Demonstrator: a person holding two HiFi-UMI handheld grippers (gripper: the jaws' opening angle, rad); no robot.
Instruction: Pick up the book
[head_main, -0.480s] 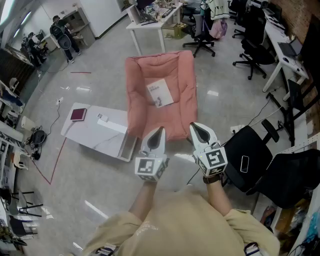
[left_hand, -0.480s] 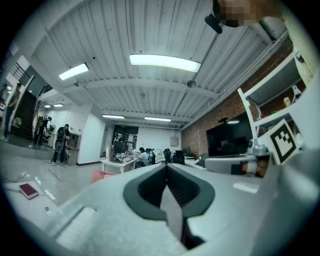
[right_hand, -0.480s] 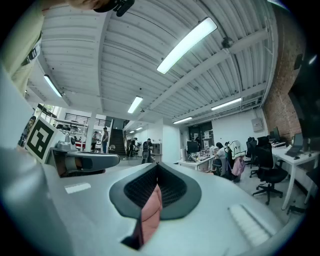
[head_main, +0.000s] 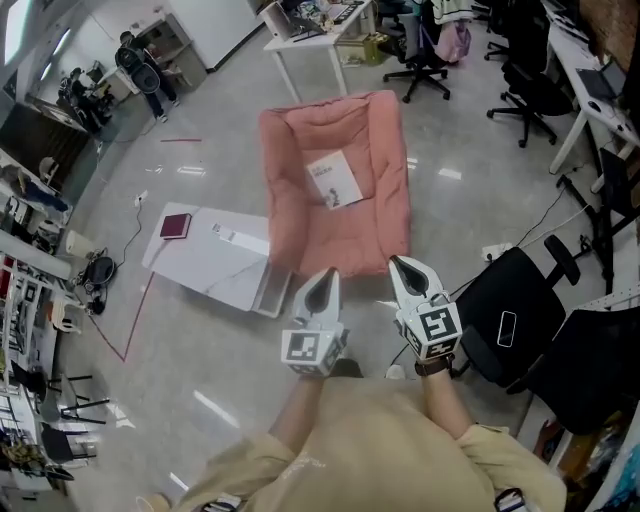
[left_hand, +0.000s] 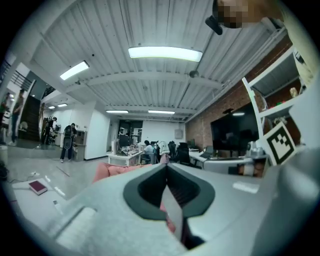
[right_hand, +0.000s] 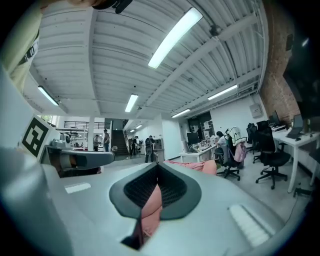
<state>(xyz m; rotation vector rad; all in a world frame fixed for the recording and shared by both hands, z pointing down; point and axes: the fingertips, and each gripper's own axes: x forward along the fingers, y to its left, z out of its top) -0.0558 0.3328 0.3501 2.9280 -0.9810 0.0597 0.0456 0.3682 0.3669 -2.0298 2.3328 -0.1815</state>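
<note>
A white book (head_main: 333, 181) lies flat on a pink cushion seat (head_main: 300, 230) on the floor ahead of me. My left gripper (head_main: 327, 276) and right gripper (head_main: 401, 264) are held side by side, level, short of the cushion's near edge. Both are shut with nothing between their jaws. In the left gripper view the shut left gripper (left_hand: 166, 165) points over the cushion (left_hand: 112, 170). In the right gripper view the shut right gripper (right_hand: 158, 164) has the cushion (right_hand: 200, 166) beyond it. Neither gripper view shows the book.
A low white table (head_main: 210, 265) with a maroon book (head_main: 175, 225) on it stands left of the cushion. Black office chairs (head_main: 510, 320) crowd the right side. A white desk (head_main: 310, 40) is behind the cushion. Some people (head_main: 150, 70) stand at the far left.
The whole scene sits slightly further right and nearer in the head view. Both grippers stay shut and side by side, a little lower in the picture.
</note>
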